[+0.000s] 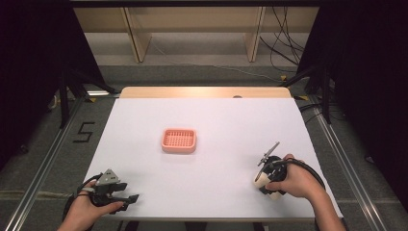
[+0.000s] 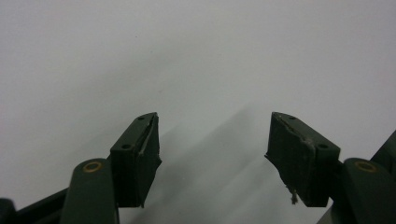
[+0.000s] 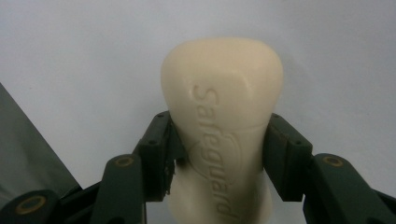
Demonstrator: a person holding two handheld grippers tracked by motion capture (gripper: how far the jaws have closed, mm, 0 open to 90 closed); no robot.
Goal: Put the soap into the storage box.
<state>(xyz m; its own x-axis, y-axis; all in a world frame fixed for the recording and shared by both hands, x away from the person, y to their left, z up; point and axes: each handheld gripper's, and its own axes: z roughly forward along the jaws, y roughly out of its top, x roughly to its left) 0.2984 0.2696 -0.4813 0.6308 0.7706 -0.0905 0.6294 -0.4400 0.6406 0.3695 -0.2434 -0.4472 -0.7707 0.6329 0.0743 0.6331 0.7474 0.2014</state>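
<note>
Soap [image 3: 223,121] is clamped in my right gripper [image 3: 218,154] at the moment, the two black jaws pressing on its narrow waist from either side, with the rounded end sticking out past the tips and the embossed "Safeguard" lettering running lengthwise along the face toward the camera. From the high view I can see the same cream bar [image 1: 262,180] poking out of the right gripper [image 1: 267,183] at the near right of the white table [image 1: 216,120], with the person's hand wrapped around the body of the tool (can't tell from up there whether the bar is touching the tabletop or just above it). My left gripper [image 2: 212,144] is spread wide with nothing between the pads, just plain white surface and the jaws' shadow ahead of it; in the high view it sits at the near left corner of the table [image 1: 115,195], well apart from the soap. Between the two, farther up the middle of the table, there's a pink soap dish [image 1: 178,140] with a gridded bottom, sitting by itself, well away from both grippers.
</note>
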